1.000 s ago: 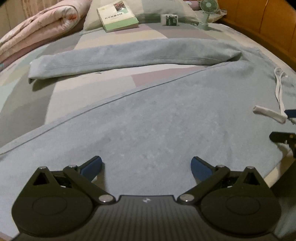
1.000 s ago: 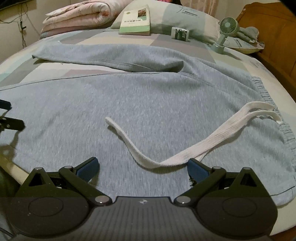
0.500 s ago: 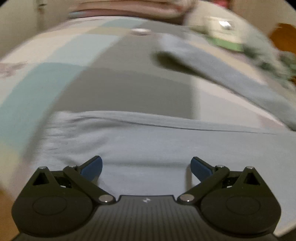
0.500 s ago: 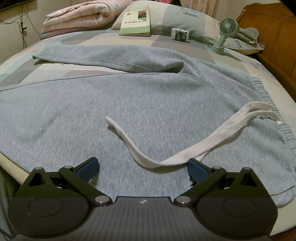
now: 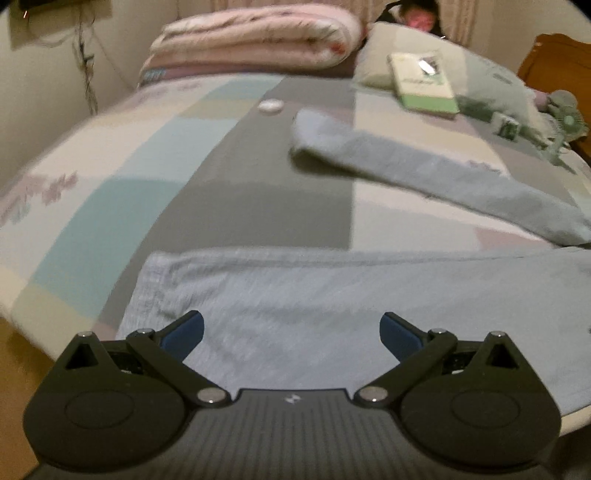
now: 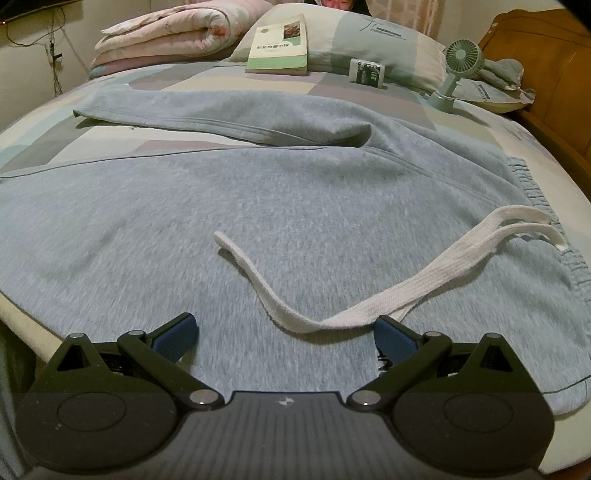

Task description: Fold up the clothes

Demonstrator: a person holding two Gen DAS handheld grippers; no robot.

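Note:
Grey-blue sweatpants (image 6: 295, 206) lie spread flat across the bed. In the left wrist view the near leg (image 5: 332, 302) ends in a cuff (image 5: 155, 280) at the left, and the far leg (image 5: 424, 170) runs diagonally behind it. My left gripper (image 5: 291, 332) is open just above the near leg, close to the cuff. A white drawstring (image 6: 369, 295) snakes from the elastic waistband (image 6: 532, 192) over the fabric. My right gripper (image 6: 286, 336) is open above the waist area, its right finger beside the drawstring's bend. Neither gripper holds anything.
A patchwork bedsheet (image 5: 110, 206) covers the bed. At the head lie a rolled pink quilt (image 6: 177, 33), a pillow (image 6: 369, 33) with a green book (image 6: 280, 48), a small box (image 6: 367, 72) and a green handheld fan (image 6: 458, 66). A wooden headboard (image 6: 546, 62) stands right.
My left gripper has swung left along the near leg to its cuff end and no longer shows in the right wrist view. The right gripper has barely moved. Both stay open.

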